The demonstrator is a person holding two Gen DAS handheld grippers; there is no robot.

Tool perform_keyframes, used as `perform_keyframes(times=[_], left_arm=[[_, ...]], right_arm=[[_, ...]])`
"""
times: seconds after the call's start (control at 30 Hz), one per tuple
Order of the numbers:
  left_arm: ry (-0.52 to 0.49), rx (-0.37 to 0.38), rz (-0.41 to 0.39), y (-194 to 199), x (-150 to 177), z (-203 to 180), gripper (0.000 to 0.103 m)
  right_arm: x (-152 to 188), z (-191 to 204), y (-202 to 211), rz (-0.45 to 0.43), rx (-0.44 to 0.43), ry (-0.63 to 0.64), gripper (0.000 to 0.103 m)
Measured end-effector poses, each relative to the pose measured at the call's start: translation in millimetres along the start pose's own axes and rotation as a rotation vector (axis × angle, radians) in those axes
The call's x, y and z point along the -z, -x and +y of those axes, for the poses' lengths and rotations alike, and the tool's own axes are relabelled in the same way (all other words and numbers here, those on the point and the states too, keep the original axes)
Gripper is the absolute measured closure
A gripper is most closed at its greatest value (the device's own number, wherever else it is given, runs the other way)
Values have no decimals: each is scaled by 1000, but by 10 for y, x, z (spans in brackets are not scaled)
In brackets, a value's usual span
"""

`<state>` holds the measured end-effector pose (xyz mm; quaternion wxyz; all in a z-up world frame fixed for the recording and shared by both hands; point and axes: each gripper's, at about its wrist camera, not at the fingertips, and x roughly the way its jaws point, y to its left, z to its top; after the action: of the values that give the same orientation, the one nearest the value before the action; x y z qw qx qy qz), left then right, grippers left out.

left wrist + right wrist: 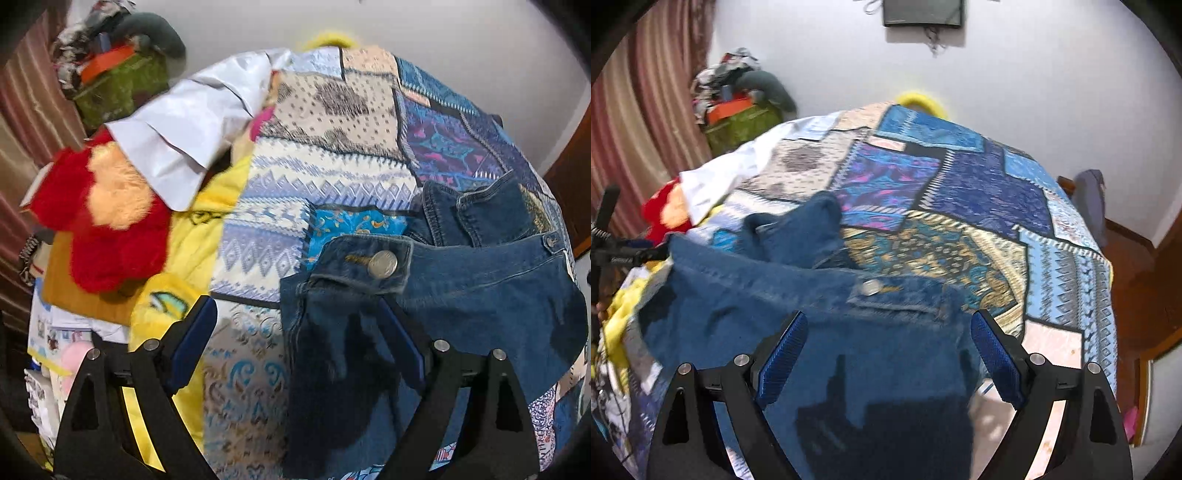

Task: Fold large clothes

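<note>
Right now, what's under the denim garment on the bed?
The denim garment lies on the patchwork bedspread, which shows all around it. The part beneath the denim is covered, so anything else under there can't be seen.

jacket (820, 332) on bedspread (979, 192), toys (103, 221) probably left

One denim garment (461, 288), two claws (299, 325)

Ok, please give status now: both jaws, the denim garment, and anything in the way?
Left gripper open, empty. Right gripper open, empty. Denim garment rumpled on patchwork bedspread. Red plush toy beside it, apart.
</note>
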<state>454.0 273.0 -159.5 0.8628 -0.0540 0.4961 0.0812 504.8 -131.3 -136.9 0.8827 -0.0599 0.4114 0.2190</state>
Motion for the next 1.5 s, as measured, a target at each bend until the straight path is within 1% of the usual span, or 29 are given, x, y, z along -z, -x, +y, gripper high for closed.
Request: perform_keyframes(times=[0.07,0.13,0.2,0.23,0.3,0.37,0.43,0.5,0.53,0.6,0.7,0.8,0.9,0.97,1.0,1.13,1.27,1.4,1.5], left_arm=[[2,5,-29,124,72,-20,15],[14,33,-37,183,157,-47,15],[3,55,-20,168,278,-129,14],[-28,61,-8,133,375,-216,14],[-90,27,8,55,525,-345,14],[-156,-54,18,-50,705,-456,14],[-185,-125,34,-165,873,-483,15],[-183,-148,50,-242,1010,-423,14],[-173,-145,43,-249,1073,-373,14],[-129,-107,7,-181,1180,-250,13],[-104,-85,-17,-68,1293,-164,13],[-128,-108,-37,58,1425,-131,13],[-125,-142,-31,142,1551,-69,14],[-105,-197,-20,179,1645,11,14],[-85,-212,-14,206,1687,66,14],[6,-202,-28,391,1846,265,14],[70,-196,-54,598,1918,345,14],[166,-130,-93,743,1881,359,14],[264,-11,-118,763,1825,323,14]], right_arm=[[52,111,49,11,-29,2,14],[124,253,61,28,-63,7,14],[208,390,42,44,-90,19,14],[267,477,2,61,-101,31,14],[362,571,-96,95,-103,53,14],[484,657,-236,149,-78,90,14],[607,687,-364,204,-29,129,14],[714,653,-415,228,10,155,14],[757,614,-389,217,17,159,14],[810,513,-290,196,23,151,14],[872,335,-130,186,19,117,14],[933,178,11,183,34,98,14],[1004,66,146,173,70,87,13],[1050,-30,227,172,80,57,11],[1085,-97,266,179,79,27,11],[1200,-317,357,205,80,-70,11],[1242,-439,486,195,82,-128,11],[1139,-405,664,137,68,-143,11],[996,-264,773,73,49,-129,11]])
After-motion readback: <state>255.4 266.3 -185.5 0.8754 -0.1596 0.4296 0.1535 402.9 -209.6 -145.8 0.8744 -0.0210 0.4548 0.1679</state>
